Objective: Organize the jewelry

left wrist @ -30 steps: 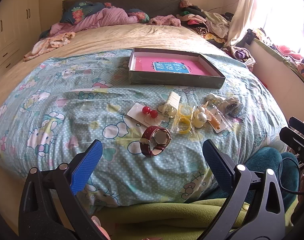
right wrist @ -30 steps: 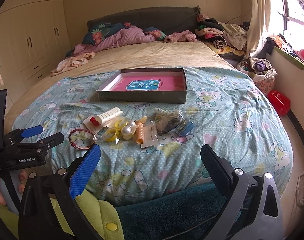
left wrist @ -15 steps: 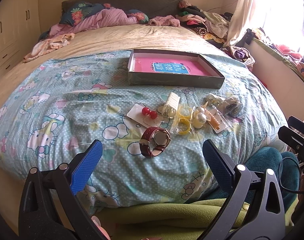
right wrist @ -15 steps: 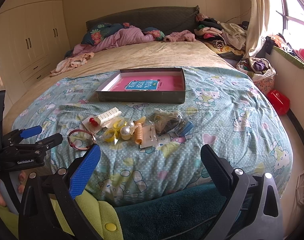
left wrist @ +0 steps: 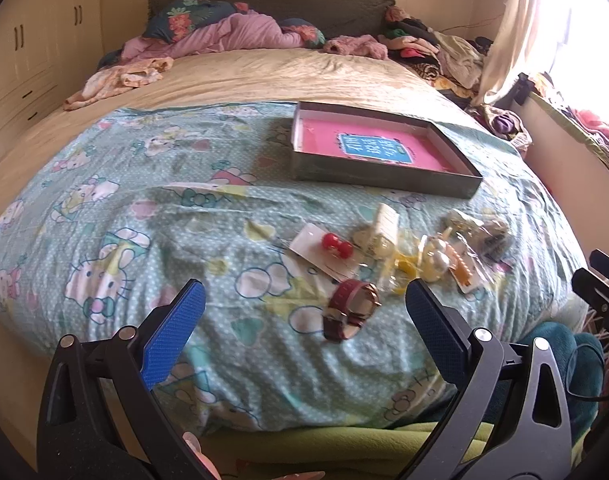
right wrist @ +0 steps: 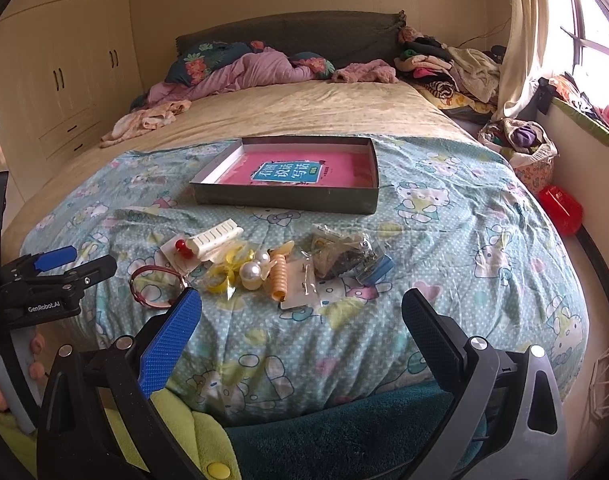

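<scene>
On the bed (right wrist: 464,240), covered with a light blue cartoon-cat blanket, a small heap of jewelry lies near the front edge. The left tool (left wrist: 304,320) hangs above the near edge of the bed with its two blue-padded fingers spread wide and nothing between them. The red watch (left wrist: 350,312) lies on the blanket just beyond this tool, a little to the right of the middle of its gap, not touching either finger. Behind the watch is a white card with two red balls (left wrist: 336,245), and to the right of it are a white clip (left wrist: 386,220), yellow pieces in clear plastic (left wrist: 404,264), large pearls (left wrist: 436,258), an orange hair clip (left wrist: 462,270) and a clear bag with dark small things (left wrist: 484,232). The right tool (right wrist: 302,324) is also wide open and holds nothing; it stays over the near edge of the bed. In its view the heap lies beyond the gap and mostly to the left: the watch (right wrist: 156,286) is just past the left finger (right wrist: 170,340), the pearls (right wrist: 251,271) and the orange hair clip (right wrist: 278,276) are further in, and the clear bag (right wrist: 346,258) is near the middle. Far behind the heap, well apart from both tools, stands a flat open box (right wrist: 288,200) with grey walls and a pink sheet with a blue label on its bottom. At the left edge of the right view one sees the left tool (right wrist: 70,264) from the side and the hand (right wrist: 8,364) of a person that holds its handle.
</scene>
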`<state>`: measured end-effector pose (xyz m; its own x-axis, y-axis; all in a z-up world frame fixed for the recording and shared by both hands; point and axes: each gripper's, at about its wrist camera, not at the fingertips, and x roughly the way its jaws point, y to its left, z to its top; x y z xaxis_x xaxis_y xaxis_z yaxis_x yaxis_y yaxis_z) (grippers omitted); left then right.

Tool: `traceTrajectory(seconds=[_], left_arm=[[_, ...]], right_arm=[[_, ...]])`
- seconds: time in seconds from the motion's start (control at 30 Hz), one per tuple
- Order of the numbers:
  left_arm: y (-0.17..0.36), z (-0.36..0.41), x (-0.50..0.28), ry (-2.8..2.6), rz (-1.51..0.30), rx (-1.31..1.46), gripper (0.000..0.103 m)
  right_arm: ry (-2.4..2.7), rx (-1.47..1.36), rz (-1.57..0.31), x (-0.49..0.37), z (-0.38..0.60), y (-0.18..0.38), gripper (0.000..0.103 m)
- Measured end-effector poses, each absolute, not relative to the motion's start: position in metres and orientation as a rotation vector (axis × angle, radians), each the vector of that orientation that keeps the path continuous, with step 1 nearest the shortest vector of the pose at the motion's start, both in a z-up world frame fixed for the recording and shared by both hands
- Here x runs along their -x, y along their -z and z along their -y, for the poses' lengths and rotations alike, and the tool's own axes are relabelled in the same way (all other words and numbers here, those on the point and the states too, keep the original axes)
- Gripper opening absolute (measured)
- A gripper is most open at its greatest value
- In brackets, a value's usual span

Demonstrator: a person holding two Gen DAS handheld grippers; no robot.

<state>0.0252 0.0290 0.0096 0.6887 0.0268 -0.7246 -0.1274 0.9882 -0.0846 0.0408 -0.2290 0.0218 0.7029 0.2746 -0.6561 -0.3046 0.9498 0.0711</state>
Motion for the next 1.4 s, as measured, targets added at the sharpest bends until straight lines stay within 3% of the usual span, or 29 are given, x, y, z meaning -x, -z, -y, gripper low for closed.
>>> traceTrajectory(seconds=[0.33,0.73,0.83,0.9,0.93,1.0,1.07,1.27,1.4], left_arm=[[0.012,-0.055,-0.037,-0.080,-0.872,0.144,0.094],[0.049,-0.020,-0.053,0.167,-0.952,0.140,0.092],[0.056,-0.012,-0.060,0.179,-0.958,0.104,0.074],[0.060,-0.009,-0.064,0.190,-0.970,0.096,0.053],[0.062,-0.009,-0.066,0.193,-0.974,0.093,0.047],[0.065,-0.009,-0.068,0.200,-0.978,0.090,0.021],[0.066,-0.012,-0.070,0.208,-0.976,0.100,0.009],[0.055,-0.016,-0.072,0.229,-0.938,0.110,0.009],[0.047,-0.017,-0.075,0.235,-0.920,0.119,0.009]], right_arm=[[-0.270,0.045,-0.732,-0.076,0.244,-0.015,0.099],[-0.205,0.038,-0.793,-0.114,0.258,0.014,0.099],[-0.186,0.026,-0.821,-0.124,0.264,0.025,0.099],[-0.174,0.018,-0.839,-0.130,0.268,0.033,0.099],[-0.166,0.011,-0.852,-0.134,0.270,0.036,0.099],[-0.174,-0.021,-0.874,-0.139,0.273,0.043,0.099],[-0.191,-0.065,-0.902,-0.144,0.275,0.049,0.099],[-0.176,-0.066,-0.954,-0.159,0.279,0.069,0.099],[-0.208,-0.111,-1.008,-0.172,0.284,0.080,0.076]])
